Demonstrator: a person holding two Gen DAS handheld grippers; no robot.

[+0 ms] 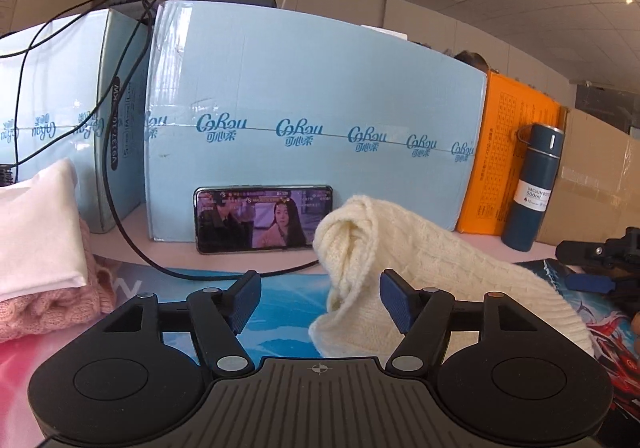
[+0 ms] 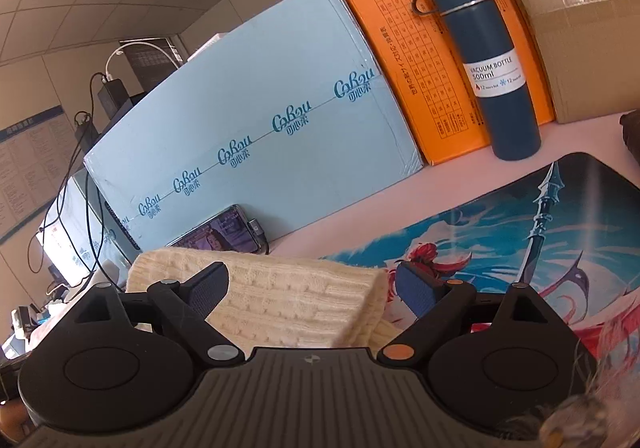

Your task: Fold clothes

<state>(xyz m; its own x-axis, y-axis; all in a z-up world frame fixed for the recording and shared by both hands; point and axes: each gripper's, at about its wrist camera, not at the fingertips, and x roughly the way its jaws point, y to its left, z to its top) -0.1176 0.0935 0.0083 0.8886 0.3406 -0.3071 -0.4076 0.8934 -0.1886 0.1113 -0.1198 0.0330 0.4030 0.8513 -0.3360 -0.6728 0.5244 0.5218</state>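
Left tool (image 1: 320, 300) has its jaws spread, gripping nothing; the cream knit sweater (image 1: 420, 272) lies folded right of centre on the printed mat (image 1: 280, 300). Right tool (image 2: 312, 292) is wide open too, sweater (image 2: 280, 300) bunched between its pads but loose. Phone (image 1: 262, 218) leans on the blue box (image 1: 320, 96) behind; navy bottle (image 2: 492, 60) stands upper right.

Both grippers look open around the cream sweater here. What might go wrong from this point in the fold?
1. The cream sweater lies bunched and loosely folded; with the left gripper and right gripper open, the fold may slump apart.
2. The phone leans on the blue box just behind the sweater; a push forward could tip it.
3. The black cable runs close by and could snag.
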